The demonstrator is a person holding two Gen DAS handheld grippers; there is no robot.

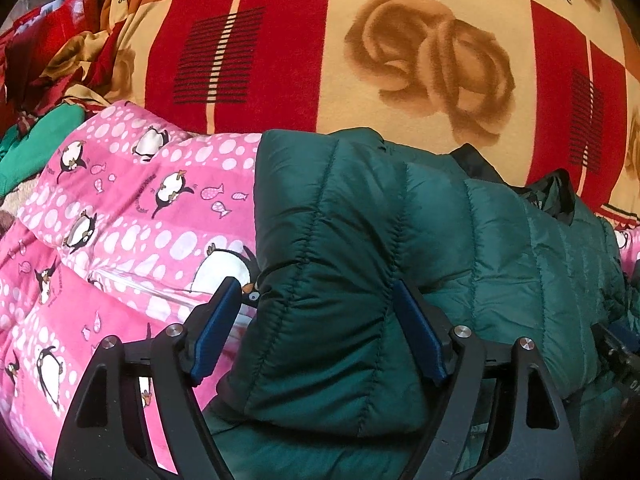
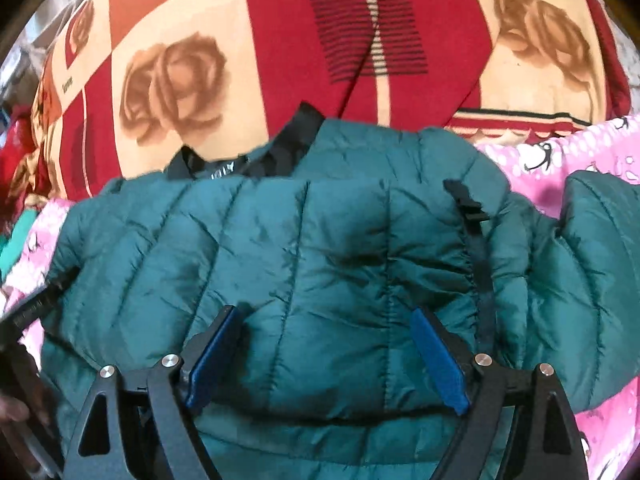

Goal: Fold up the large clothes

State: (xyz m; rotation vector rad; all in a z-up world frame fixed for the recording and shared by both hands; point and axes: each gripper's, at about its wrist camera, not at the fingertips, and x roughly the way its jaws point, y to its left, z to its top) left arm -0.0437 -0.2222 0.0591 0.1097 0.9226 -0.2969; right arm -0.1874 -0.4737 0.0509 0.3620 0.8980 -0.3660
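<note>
Green jacket (image 2: 304, 264) on pink penguin quilt (image 1: 132, 216); rose blanket (image 1: 420, 60) behind | both grippers (image 1: 318, 308) (image 2: 322, 336) gaping, empty

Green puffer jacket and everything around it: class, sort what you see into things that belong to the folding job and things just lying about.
Belongs to the job:
- green puffer jacket
- left tongs, open over a folded part of the jacket
- right tongs, open over the jacket

Just lying about:
- pink penguin quilt
- rose-print blanket
- light green cloth
</note>
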